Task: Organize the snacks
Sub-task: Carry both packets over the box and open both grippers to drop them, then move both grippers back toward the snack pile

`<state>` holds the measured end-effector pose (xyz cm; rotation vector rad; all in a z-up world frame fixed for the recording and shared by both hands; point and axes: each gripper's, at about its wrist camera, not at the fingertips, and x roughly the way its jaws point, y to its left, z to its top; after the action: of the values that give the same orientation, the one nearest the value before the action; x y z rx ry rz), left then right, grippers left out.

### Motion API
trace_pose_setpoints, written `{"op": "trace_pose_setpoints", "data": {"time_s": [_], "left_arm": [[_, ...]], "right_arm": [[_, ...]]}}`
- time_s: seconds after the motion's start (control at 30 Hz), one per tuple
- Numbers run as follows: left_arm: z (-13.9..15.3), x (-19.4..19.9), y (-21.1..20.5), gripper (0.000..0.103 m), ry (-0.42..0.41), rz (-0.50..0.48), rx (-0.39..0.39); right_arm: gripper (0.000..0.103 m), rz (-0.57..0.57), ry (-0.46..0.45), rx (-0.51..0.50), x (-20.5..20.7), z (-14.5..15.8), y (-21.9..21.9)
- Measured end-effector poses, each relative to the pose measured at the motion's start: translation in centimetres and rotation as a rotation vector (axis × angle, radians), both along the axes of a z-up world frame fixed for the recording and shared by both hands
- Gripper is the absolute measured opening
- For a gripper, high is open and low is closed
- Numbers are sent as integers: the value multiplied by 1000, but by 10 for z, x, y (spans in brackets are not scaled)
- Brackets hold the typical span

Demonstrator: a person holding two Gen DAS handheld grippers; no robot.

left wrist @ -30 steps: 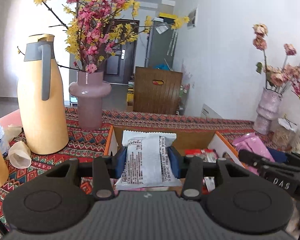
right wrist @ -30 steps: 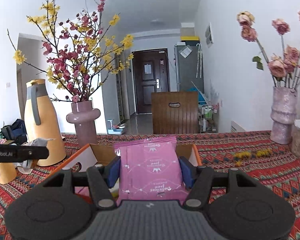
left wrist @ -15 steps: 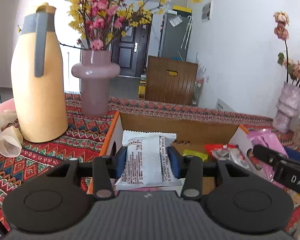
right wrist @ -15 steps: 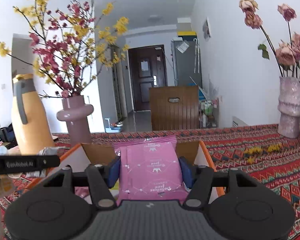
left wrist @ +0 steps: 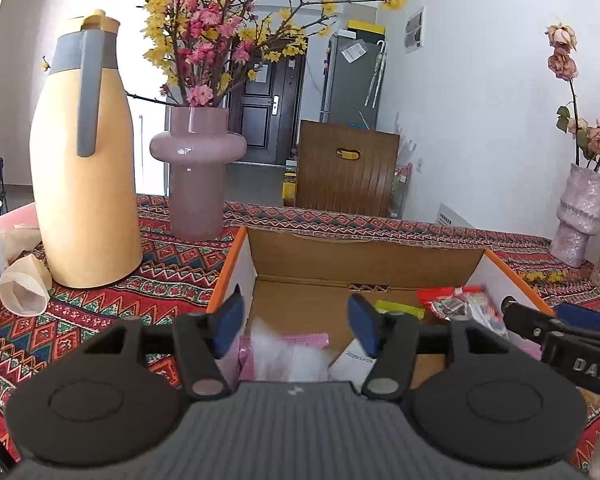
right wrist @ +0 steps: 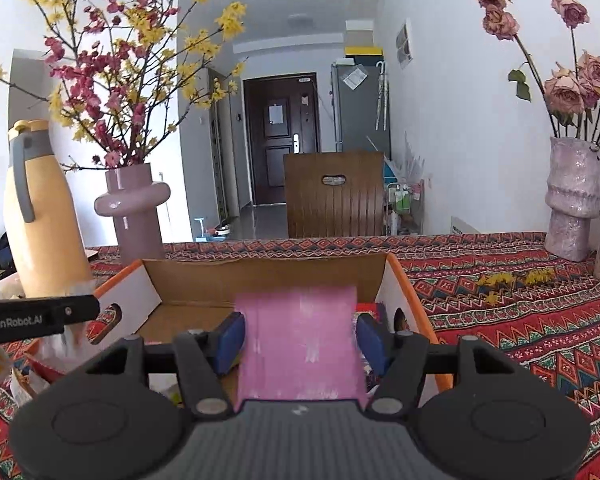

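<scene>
An open cardboard box [left wrist: 364, 248] with orange edges sits on the patterned tablecloth; it also shows in the right wrist view [right wrist: 260, 276]. My left gripper [left wrist: 296, 324] is open over the box. A white snack packet [left wrist: 288, 356] is blurred below it, dropping onto a pink packet [left wrist: 300, 340]. Red and yellow snacks [left wrist: 456, 300] lie at the box's right. My right gripper [right wrist: 300, 338] is open over the box, and a blurred pink snack packet [right wrist: 300, 344] sits between its spread fingers, apparently loose.
A yellow thermos jug [left wrist: 84, 160] and a pink vase of blossoms [left wrist: 198, 168] stand left of the box. A pale vase of dried roses [right wrist: 572, 200] stands at the right. Paper cups [left wrist: 22, 288] lie at far left. A wooden chair [left wrist: 346, 168] is behind the table.
Both grippers have opened. The left one let go of the white packet, which drops into the box. The right one released the pink packet, now blurred. Both moved closer over the box.
</scene>
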<state>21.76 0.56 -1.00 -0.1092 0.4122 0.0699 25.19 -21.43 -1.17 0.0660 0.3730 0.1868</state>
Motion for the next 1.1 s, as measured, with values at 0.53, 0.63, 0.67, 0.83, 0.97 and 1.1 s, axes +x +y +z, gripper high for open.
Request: {"op": "trace_pose_setpoints", "data": {"time_s": [0.53,0.63,0.67,0.83,0.97,1.1], "left_arm": [[4,-11,1,103,-48,57,8],[4,-12,0,103,-53,55,11],[5,-13,0,103,-54,55,13],[14,-17,-4,103,-68,49,17],[31,-32,-7,103,-83,14,14],[44,-54,-8,103,-104,-27,8]], "right_arm": [[103,-48,-37,50,-7,2,-9],[103,-46,-38,49,-7,2,-9],[103,-47,-39,49,-7,2,-9],[103,-45,-47,42,-8,3,-8],[103,-47,-75,32,-15,11,-9],[103,-45,-118,26,-33,29,-12]]}}
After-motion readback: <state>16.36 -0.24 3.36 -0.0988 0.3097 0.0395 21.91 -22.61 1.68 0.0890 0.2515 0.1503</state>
